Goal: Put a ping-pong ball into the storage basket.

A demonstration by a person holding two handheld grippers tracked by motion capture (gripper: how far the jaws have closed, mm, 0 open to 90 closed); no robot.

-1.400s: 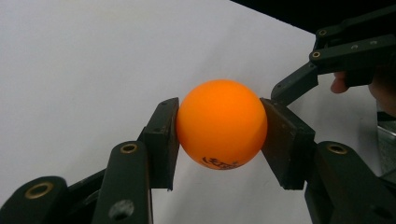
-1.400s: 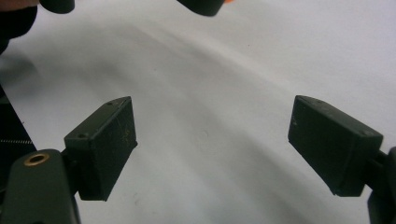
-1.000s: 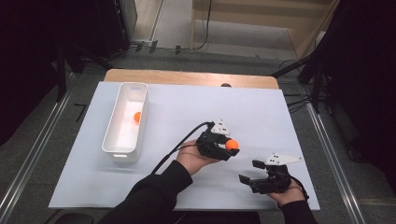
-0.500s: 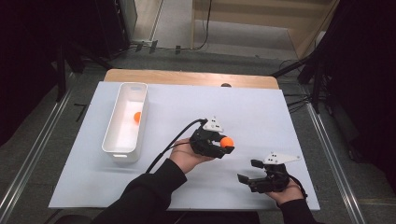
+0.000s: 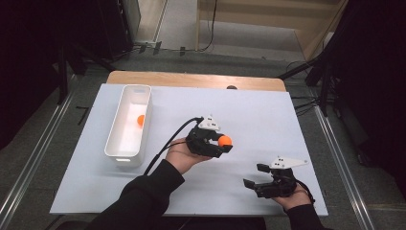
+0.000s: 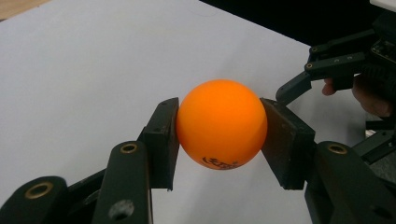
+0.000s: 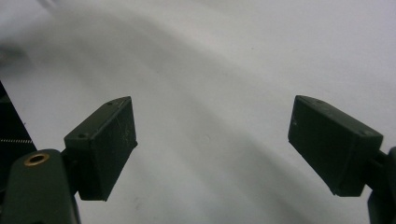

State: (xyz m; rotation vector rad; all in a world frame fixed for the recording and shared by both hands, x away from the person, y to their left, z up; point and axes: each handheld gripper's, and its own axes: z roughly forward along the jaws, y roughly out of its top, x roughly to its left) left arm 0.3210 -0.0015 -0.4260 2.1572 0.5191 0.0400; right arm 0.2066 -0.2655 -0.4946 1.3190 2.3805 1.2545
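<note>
Mid-surface, on the pale blue sheet: the left hand-held gripper (image 5: 220,142) is clamped on a small orange plastic ball (image 5: 225,140), both pads pressed against its sides, ball clear of the surface (image 5: 287,120). Right hand-held gripper (image 5: 256,176) sits low at the near edge, jaws wide apart, nothing between them.

Step in hand, as I read it: carrying the ball, likely toward the long white plastic bin (image 5: 114,143) at the left, where a second orange ball (image 5: 140,120) already lies. Next move calls for a swing leftward over the bin's rim, then parting the jaws low inside so the ball does not bounce out.

Hard to make out: printed lettering on the underside of the held ball, partly turned away. The near wall hides part of the bin's floor.
</note>
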